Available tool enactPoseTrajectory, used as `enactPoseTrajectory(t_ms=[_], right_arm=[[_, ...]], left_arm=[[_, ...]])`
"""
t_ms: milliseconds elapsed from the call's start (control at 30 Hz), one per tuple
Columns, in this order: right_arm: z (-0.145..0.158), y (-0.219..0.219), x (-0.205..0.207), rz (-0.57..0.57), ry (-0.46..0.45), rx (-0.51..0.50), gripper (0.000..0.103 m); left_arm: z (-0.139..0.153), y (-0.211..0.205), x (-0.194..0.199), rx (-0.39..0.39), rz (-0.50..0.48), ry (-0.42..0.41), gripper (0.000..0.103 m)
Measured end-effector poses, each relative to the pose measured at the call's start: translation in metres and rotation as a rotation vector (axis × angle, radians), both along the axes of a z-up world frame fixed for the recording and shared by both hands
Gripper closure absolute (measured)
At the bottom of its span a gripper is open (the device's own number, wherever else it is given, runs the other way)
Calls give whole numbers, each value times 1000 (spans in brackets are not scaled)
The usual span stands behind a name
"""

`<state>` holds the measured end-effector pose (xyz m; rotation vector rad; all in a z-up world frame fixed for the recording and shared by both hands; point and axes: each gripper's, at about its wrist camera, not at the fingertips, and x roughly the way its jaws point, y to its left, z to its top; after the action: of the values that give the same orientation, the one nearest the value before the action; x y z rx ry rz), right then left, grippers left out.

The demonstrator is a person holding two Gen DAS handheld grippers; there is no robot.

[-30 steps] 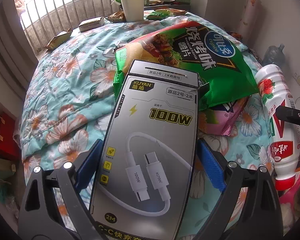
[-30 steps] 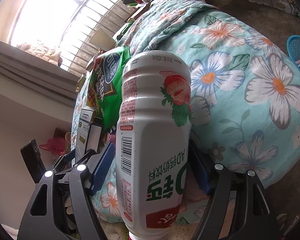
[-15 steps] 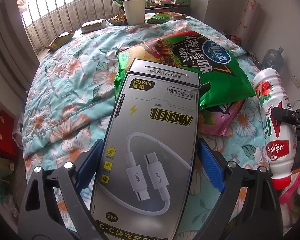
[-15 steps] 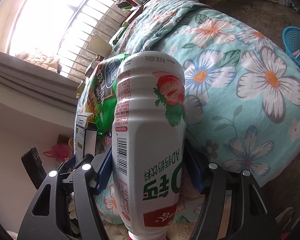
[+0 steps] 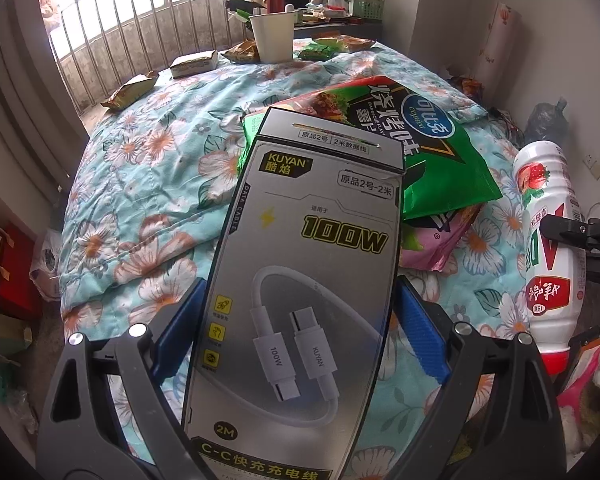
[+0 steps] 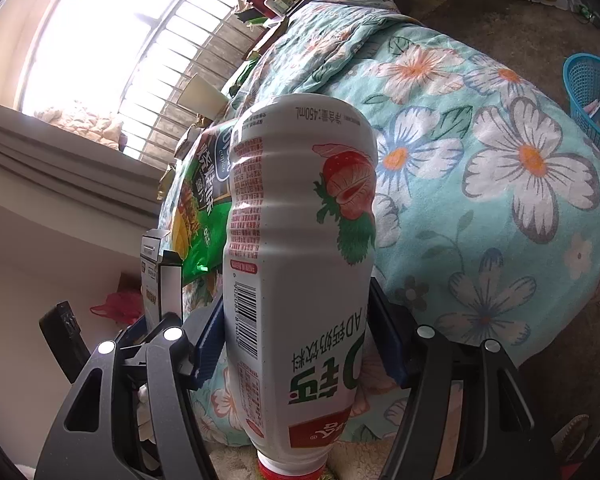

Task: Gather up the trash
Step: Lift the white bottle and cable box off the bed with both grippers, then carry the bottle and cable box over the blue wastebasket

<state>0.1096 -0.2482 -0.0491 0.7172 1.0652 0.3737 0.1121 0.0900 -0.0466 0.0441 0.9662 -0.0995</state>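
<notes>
My left gripper [image 5: 300, 320] is shut on a grey cable box [image 5: 308, 280] marked 100W and holds it above the floral quilt [image 5: 148, 184]. My right gripper [image 6: 296, 336] is shut on a white strawberry drink bottle [image 6: 300, 248], held cap end toward the camera; the bottle also shows in the left wrist view [image 5: 548, 240]. A green chip bag [image 5: 420, 148] lies on the quilt over a pink wrapper [image 5: 436, 248]. The chip bag [image 6: 204, 200] and the cable box [image 6: 156, 272] also show in the right wrist view.
At the quilt's far end stand a white paper cup [image 5: 272, 36] and several snack wrappers [image 5: 128, 92]. A metal railing [image 5: 140, 24] runs behind. A blue basket [image 6: 592, 96] sits on the floor at the right. Red bags [image 5: 8, 264] lie on the floor left.
Both grippers have drawn back a little from the quilt with their loads still held. The bottle sits lower in the left wrist view.
</notes>
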Motion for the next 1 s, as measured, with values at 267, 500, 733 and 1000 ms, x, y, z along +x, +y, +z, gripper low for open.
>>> enactPoseTrajectory(t_ms=[267, 500, 733, 1000], right_arm=[[7, -6, -9, -9, -26, 13, 40], [13, -14, -17, -18, -53, 33, 40], [18, -31, -32, -40, -85, 64, 40], [27, -59, -48, -97, -125, 96, 41]], left_arm=[[11, -7, -8, 10, -8, -28, 16], [22, -19, -13, 24, -31, -57, 17], [34, -39, -16, 47, -68, -88, 17], [50, -77, -17, 64, -142, -127, 17]])
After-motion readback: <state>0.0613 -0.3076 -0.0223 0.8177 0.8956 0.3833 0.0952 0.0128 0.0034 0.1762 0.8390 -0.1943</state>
